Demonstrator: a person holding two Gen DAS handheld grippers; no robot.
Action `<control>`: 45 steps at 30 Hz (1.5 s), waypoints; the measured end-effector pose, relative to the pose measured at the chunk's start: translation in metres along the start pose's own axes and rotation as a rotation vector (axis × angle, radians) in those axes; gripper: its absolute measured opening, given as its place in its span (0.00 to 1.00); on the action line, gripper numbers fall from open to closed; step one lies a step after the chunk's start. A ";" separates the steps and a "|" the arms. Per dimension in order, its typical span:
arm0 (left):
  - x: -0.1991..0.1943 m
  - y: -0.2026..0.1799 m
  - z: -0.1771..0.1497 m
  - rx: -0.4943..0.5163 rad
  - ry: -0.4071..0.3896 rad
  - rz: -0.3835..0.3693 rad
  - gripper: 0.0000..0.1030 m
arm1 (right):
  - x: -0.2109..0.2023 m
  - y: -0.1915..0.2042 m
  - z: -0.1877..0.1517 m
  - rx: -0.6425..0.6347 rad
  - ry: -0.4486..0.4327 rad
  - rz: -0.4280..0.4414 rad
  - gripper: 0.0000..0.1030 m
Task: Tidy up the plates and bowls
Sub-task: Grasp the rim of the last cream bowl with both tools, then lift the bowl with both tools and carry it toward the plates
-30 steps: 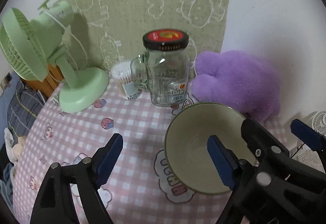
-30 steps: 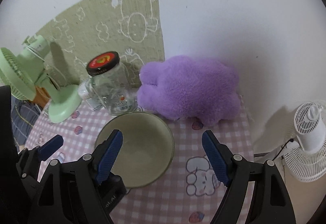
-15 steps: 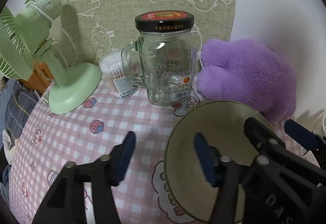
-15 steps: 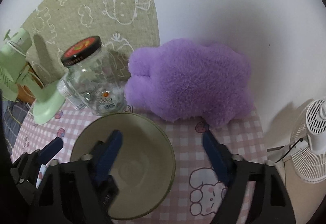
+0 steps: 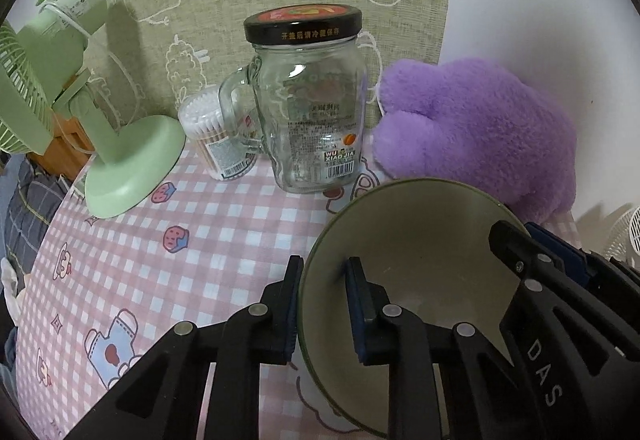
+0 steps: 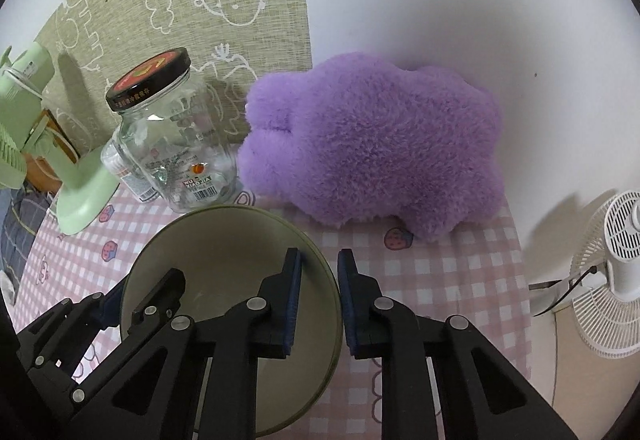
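Observation:
An olive-green bowl [image 5: 420,260] [image 6: 224,260] with a cream inside sits on the pink checked tablecloth [image 5: 200,260]. My left gripper [image 5: 323,300] straddles its left rim, one finger outside and one inside. Its jaws are closing and the pads press on the wall. My right gripper [image 6: 320,296] straddles the opposite right rim in the same way, jaws closing, pads against the wall. Each gripper also shows in the other's view: the right gripper [image 5: 518,236] at the bowl's far rim, the left gripper [image 6: 146,286] at its left edge.
Just behind the bowl stand a glass jar [image 5: 312,112] with a black lid and a cotton swab tub [image 5: 216,136]. A green desk fan [image 5: 132,160] stands far left, a purple plush [image 6: 372,144] against the wall. A white floor fan [image 6: 612,272] stands past the table's right edge.
Both grippers came down over the bowl and went from wide open to nearly shut, each clamping an opposite side of the rim. The bowl looks larger and closer.

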State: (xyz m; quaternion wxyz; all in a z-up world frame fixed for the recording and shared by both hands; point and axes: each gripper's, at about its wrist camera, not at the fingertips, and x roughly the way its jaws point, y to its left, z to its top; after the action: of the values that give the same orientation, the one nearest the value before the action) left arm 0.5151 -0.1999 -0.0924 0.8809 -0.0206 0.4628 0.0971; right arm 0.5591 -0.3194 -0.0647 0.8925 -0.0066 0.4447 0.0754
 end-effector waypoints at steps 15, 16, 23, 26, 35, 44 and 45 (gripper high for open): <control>-0.037 0.011 -0.027 -0.012 0.040 0.004 0.14 | -0.037 0.002 -0.021 -0.011 0.020 -0.012 0.18; -0.043 0.012 -0.028 -0.011 0.038 0.002 0.13 | -0.043 0.002 -0.022 -0.009 0.017 -0.014 0.17; -0.054 0.009 -0.026 -0.009 0.028 -0.002 0.06 | -0.070 0.001 -0.019 -0.016 -0.028 -0.041 0.02; -0.052 0.011 -0.029 0.003 0.023 0.021 0.06 | -0.067 0.001 -0.025 -0.028 -0.014 -0.034 0.02; -0.048 0.016 -0.030 -0.001 0.051 0.046 0.35 | -0.059 0.001 -0.027 -0.014 0.014 -0.006 0.04; -0.044 0.018 -0.031 0.022 0.037 0.048 0.52 | -0.051 -0.001 -0.030 0.018 -0.007 0.028 0.68; -0.043 0.018 -0.032 0.022 0.039 0.052 0.52 | -0.050 0.000 -0.030 0.009 -0.005 0.019 0.68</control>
State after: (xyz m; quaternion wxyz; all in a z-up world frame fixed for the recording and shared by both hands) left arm 0.4623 -0.1927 -0.0744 0.8691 -0.0009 0.4812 0.1147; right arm 0.5057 -0.3280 -0.0436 0.8930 0.0019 0.4426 0.0820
